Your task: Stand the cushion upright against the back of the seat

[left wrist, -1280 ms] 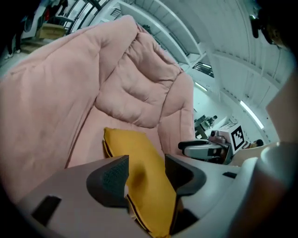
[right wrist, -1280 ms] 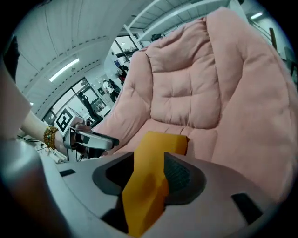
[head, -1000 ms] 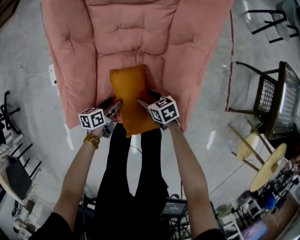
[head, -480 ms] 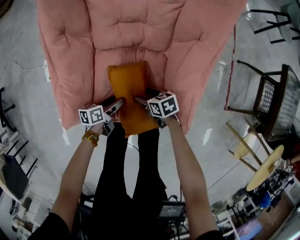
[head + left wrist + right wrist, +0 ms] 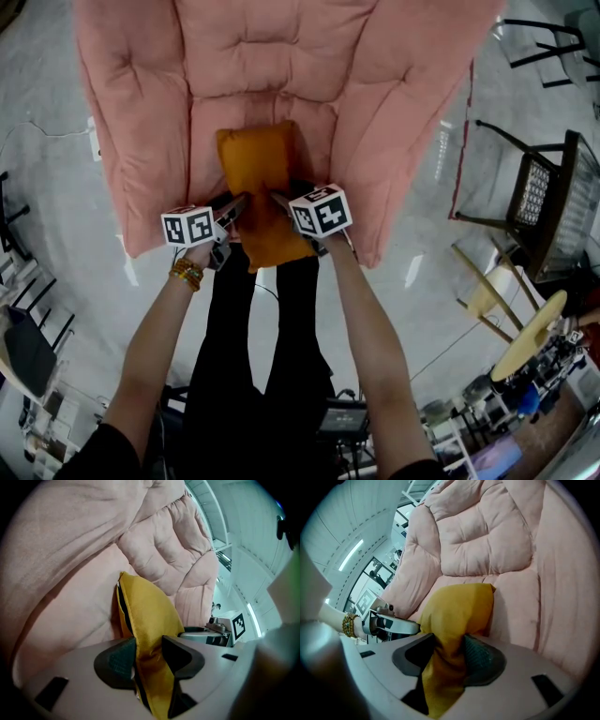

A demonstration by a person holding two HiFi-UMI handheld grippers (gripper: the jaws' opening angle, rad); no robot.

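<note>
On the pink padded seat (image 5: 253,56), the orange cushion (image 5: 258,173) lay lengthwise, its far end toward the backrest. Left gripper (image 5: 238,202) and right gripper (image 5: 279,200) had just been closing, and their fingers (image 5: 115,660) pinched the cushion's near end from either side.

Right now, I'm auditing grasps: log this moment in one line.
left claw: just closing, cushion edge pinched | right claw: just closing, cushion edge pinched | cushion: lying on pink seat, not yet upright

Probably a warehouse-like hall: bare concrete floor (image 5: 56,187), high white ceiling (image 5: 342,522) with strip light (image 5: 351,554), scattered metal chairs (image 5: 548,202).
</note>
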